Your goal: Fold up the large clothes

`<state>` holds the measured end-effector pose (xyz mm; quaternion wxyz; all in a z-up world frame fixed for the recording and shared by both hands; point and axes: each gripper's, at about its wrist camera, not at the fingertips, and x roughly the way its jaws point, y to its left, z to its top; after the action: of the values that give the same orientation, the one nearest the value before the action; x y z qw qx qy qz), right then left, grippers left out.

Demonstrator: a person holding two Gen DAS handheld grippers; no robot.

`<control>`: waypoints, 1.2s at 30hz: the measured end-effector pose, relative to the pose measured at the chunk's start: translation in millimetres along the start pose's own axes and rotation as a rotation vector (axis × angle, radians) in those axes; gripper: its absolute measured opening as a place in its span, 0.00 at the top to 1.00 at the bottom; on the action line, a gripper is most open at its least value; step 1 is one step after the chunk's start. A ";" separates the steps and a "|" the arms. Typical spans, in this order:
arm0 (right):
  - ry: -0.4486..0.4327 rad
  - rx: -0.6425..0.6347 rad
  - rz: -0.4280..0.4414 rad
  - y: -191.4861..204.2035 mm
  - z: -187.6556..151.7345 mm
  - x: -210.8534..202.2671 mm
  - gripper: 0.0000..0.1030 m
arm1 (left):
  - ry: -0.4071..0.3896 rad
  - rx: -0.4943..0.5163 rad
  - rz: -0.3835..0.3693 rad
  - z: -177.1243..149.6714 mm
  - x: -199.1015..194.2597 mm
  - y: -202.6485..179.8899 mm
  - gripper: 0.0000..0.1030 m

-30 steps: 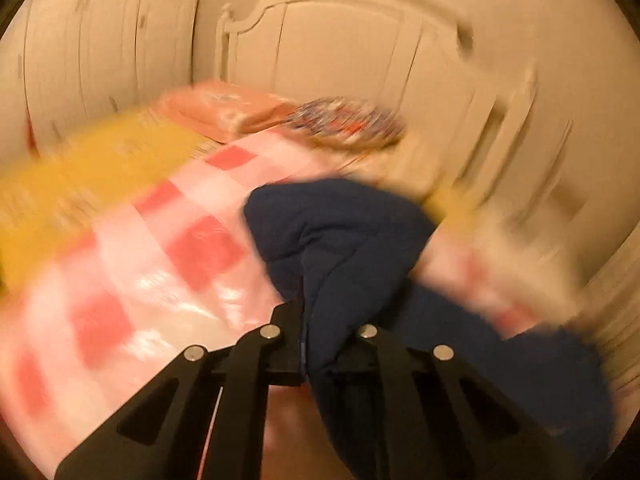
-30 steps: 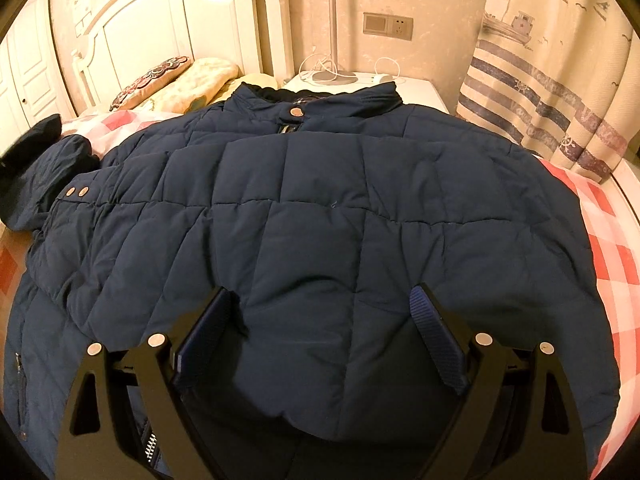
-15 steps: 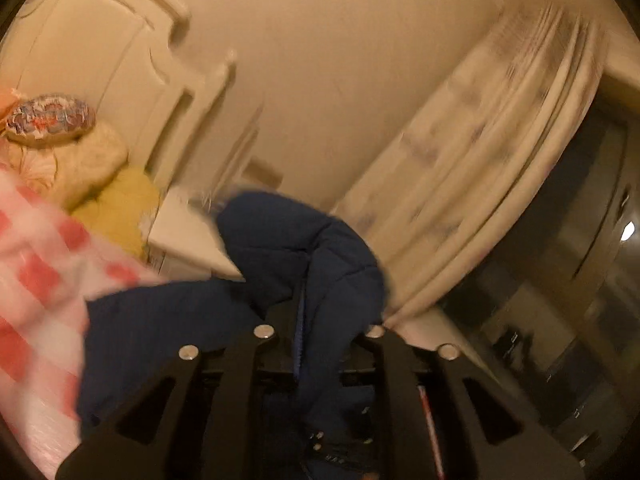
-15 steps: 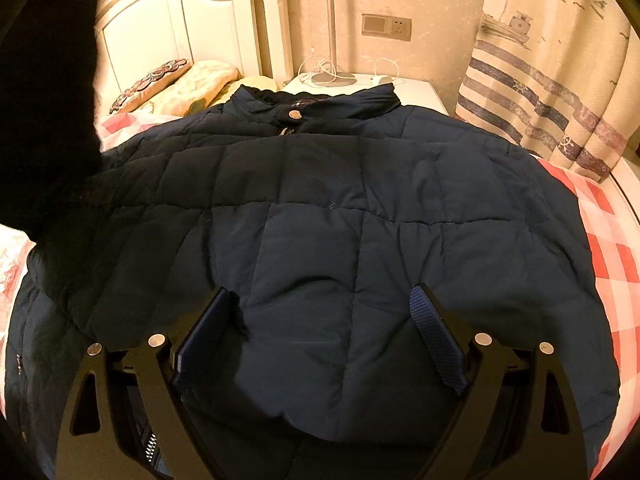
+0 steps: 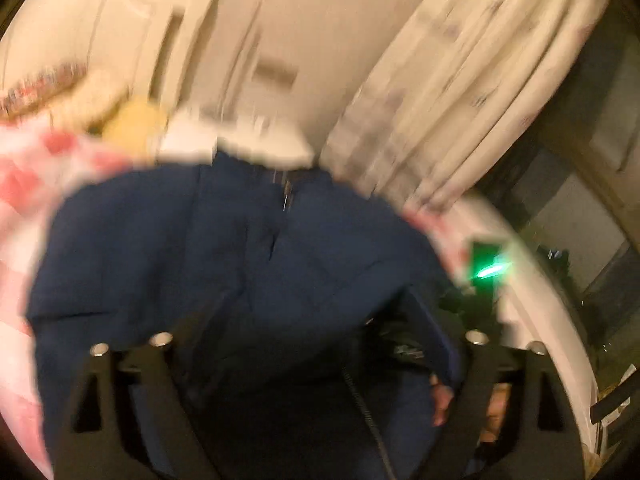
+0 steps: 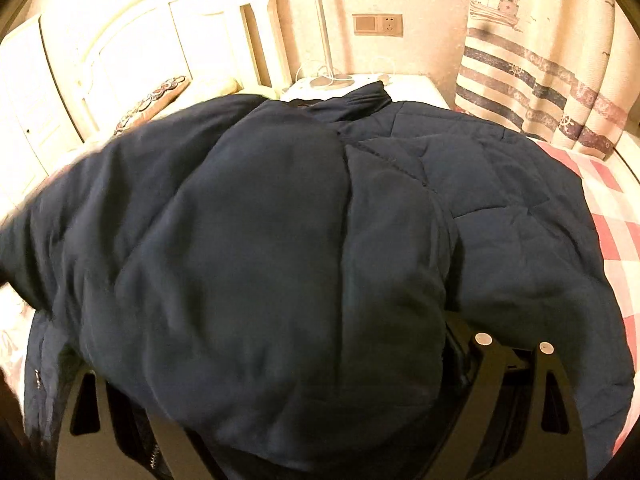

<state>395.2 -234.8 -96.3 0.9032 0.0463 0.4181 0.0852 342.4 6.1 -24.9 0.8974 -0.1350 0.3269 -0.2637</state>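
**Navy sleeve thrown across the jacket body**

Navy quilted padding fills nearly everything ahead of both tools. The jacket [image 6: 500, 208] lies spread on the bed [image 6: 612, 208], collar toward the headboard [image 6: 132, 40] and nightstand [image 6: 360, 80], directly in front of and beneath the right tool [image 6: 280, 420]. A second ago its back panel lay flat and bare; now a large smooth fold, the sleeve [image 6: 260, 240], lies draped over the middle and the left-hand part of the body, reaching up toward the collar [image 6: 360, 98]. I judge the first fold inward to be done, with the other side and the lengthwise fold not yet started.

The left tool [image 5: 316, 360] has swung round from facing the checked bedding to looking along the jacket [image 5: 200, 248] toward the curtain [image 5: 460, 80]. Half a second ago it pinched a bunch of navy cloth between close-set fingers; now its fingers stand wide apart with cloth lying loose between and below them, so the sleeve appears released. The view is blurred, which suggests the hand is in motion.

The right tool sits low at the hem, pointing forward over the jacket. The draped cloth covers its left finger; only the right finger's arm [image 6: 496, 360] shows clearly, in the same place as before, so the spread looks wide and nothing seems clamped.

A green light [image 5: 490, 270] glows to the right of the left tool, source unclear.
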 end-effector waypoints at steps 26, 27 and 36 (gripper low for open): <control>-0.264 0.581 0.053 -86.2 -45.5 -96.1 0.15 | -0.063 -0.318 0.392 -46.4 -22.4 109.5 0.02; -0.283 0.596 0.039 -90.2 -50.3 -105.1 0.15 | -0.063 -0.321 0.390 -46.5 -22.6 110.2 0.02; -0.154 0.692 0.388 -90.4 -77.9 -99.1 0.15 | -0.061 -0.324 0.395 -46.2 -22.2 110.2 0.02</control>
<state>283.1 -341.6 -86.5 0.8303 0.4318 0.3365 0.1045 340.1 106.1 -93.8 0.9077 -0.2185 0.3575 -0.0233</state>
